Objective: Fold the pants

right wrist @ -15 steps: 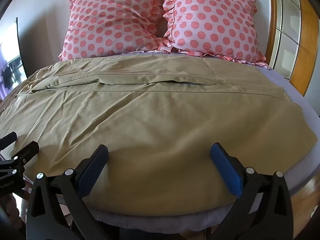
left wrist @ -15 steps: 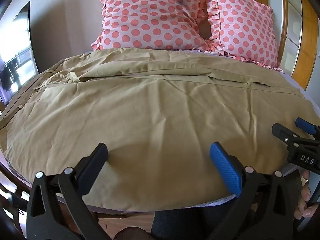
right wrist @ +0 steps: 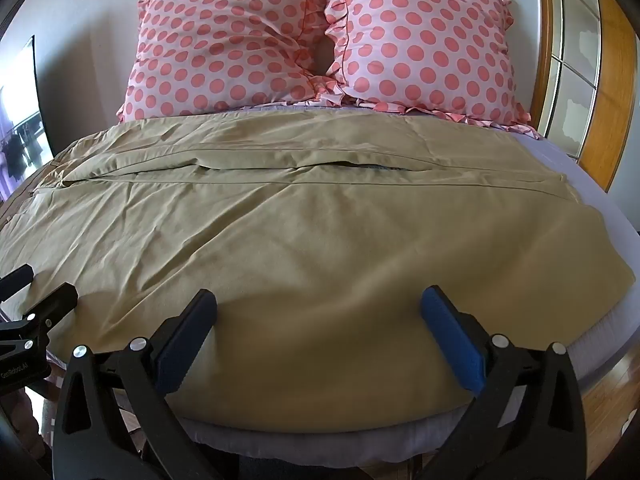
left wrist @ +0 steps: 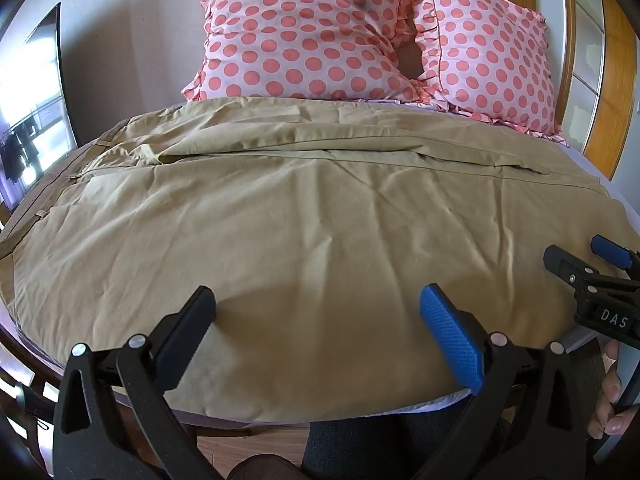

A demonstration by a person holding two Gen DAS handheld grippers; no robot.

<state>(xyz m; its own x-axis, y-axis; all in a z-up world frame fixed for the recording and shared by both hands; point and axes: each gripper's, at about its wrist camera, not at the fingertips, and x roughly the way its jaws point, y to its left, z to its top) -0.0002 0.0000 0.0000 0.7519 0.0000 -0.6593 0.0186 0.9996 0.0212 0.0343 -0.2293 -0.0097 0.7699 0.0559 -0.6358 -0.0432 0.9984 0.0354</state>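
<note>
Left gripper (left wrist: 316, 328) wide open, holding nothing, poised above the near hem. Right gripper (right wrist: 318, 330) likewise spread wide and empty, just beside the left. Directly ahead of both, khaki cotton pants (left wrist: 320, 220) lying spread sideways across the bed (right wrist: 624, 320), the two legs one beyond the other, waistband off to the left. No fold made yet, judging by the layout; whole job remaining. Beyond, two pink polka-dot pillows (right wrist: 320, 40).

Each black gripper (left wrist: 316, 322) carries blue ribbed pads (left wrist: 450, 336), silver rivets; the right gripper (left wrist: 592, 280) is lettered "DAS", perhaps cut off.
</note>
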